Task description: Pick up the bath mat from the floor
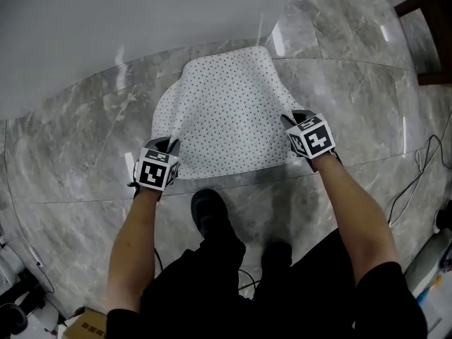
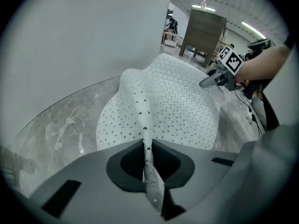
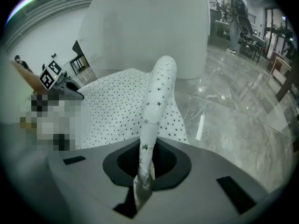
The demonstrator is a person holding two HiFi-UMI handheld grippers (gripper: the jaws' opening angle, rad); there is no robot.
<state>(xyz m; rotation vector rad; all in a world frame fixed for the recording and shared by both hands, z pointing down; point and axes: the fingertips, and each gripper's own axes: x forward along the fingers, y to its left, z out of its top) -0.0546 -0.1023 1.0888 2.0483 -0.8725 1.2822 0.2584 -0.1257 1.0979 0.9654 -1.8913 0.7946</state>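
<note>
The bath mat [image 1: 226, 111] is white with small dark star dots and lies on the grey marble floor [image 1: 78, 140] beside a white tub. My left gripper [image 1: 169, 147] is shut on the mat's near left corner, and a fold of the bath mat [image 2: 140, 106] runs up out of its jaws. My right gripper [image 1: 289, 123] is shut on the near right corner, where a pinched ridge of the bath mat [image 3: 156, 97] rises from the jaws. The near edge is lifted off the floor; the far part still rests on it.
The white tub wall [image 1: 106, 27] curves along the back and left. Dark table legs [image 1: 424, 20] stand at the far right. Cables [image 1: 417, 182] trail across the floor at the right. My shoes [image 1: 208, 214] stand just behind the mat's near edge. Boxes [image 1: 85, 323] sit bottom left.
</note>
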